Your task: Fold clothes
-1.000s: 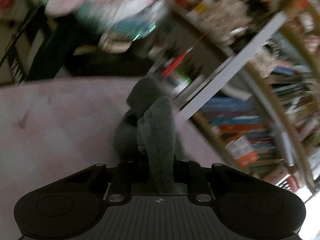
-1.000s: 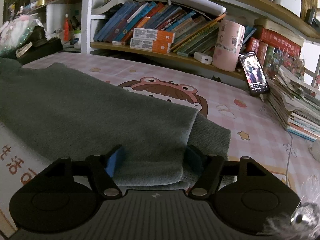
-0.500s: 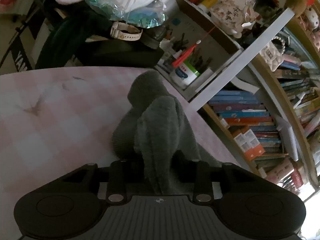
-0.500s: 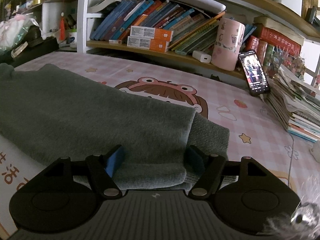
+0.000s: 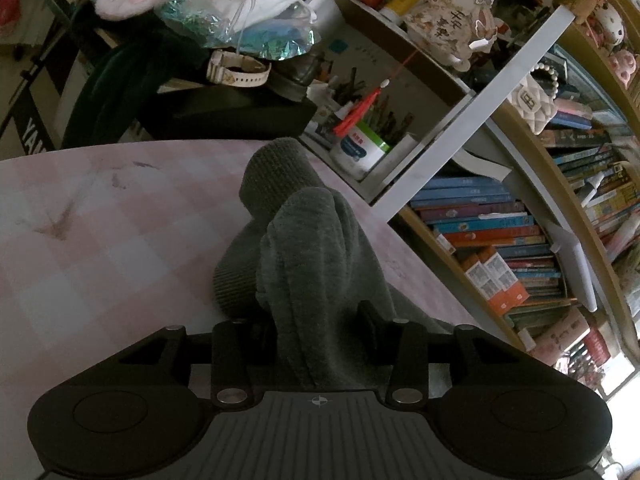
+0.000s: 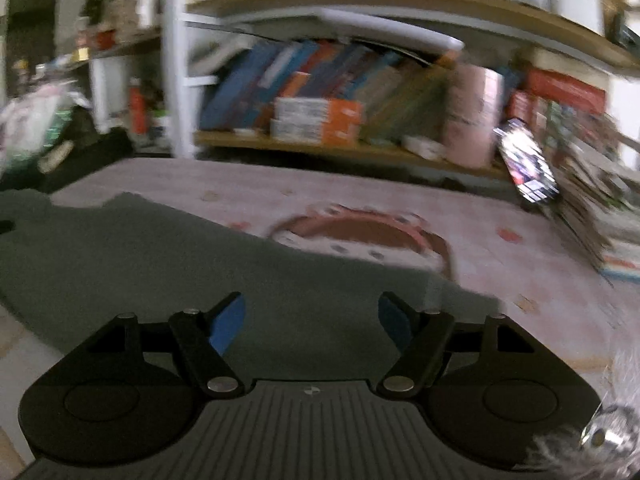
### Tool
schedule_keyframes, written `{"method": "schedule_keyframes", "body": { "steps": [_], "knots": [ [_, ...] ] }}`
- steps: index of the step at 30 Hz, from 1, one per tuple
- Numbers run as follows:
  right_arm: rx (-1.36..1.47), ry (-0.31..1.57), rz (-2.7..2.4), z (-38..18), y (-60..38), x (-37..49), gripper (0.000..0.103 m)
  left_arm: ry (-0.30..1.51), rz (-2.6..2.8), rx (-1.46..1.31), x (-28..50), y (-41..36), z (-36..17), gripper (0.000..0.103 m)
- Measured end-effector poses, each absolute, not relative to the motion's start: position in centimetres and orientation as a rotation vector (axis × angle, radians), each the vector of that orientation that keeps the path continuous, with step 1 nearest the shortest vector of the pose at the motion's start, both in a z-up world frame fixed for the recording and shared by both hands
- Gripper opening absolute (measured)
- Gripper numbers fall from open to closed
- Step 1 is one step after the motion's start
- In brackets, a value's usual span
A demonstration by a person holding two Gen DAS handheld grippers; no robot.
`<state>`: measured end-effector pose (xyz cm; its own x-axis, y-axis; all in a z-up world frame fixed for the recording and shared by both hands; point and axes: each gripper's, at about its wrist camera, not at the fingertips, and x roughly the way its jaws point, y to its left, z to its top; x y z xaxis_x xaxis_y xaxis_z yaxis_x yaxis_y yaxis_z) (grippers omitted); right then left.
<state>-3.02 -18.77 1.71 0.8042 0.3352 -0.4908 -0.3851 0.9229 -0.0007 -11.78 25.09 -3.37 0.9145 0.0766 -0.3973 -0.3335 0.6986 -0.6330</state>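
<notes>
A grey-green knit sweater [image 5: 304,240] lies on the pink checked table cover [image 5: 100,240]. One end is bunched into a ridge that runs between the fingers of my left gripper [image 5: 316,320]. Those jaws are opening and the cloth sits loosely between them. In the blurred right wrist view the sweater [image 6: 160,248] lies spread flat across the cover [image 6: 520,280], over a cartoon face print. My right gripper [image 6: 312,312] hovers just above the sweater's near edge. Its blue pads [image 6: 228,320] are wide apart and still opening, with nothing pinched between them.
Bookshelves [image 5: 500,232] line the far edge of the table. A white jar [image 5: 360,148] and a black box with a watch [image 5: 236,70] on it stand behind the sweater. A phone [image 6: 526,168], a pink cup [image 6: 472,120] and a stack of books [image 6: 592,216] sit at the right.
The left jaws have spread from a tight pinch on the sweater fold to a loose gap. The right gripper has lifted off the sweater's hem and opened a little wider.
</notes>
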Motion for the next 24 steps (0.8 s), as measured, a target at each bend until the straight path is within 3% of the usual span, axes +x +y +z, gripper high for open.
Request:
{"method": "schedule_keyframes", "body": {
  "steps": [11,24],
  "knots": [
    [-0.280,0.536,0.692,1.0,-6.0,-2.2,0.078,0.358,0.233,-0.767,-11.7,25.1,-3.3,0.043],
    [-0.386,0.534,0.786,0.2,1.9,-1.0,0.078,0.356,0.226,-0.767,-11.7,25.1,-3.2,0.045]
  ]
}}
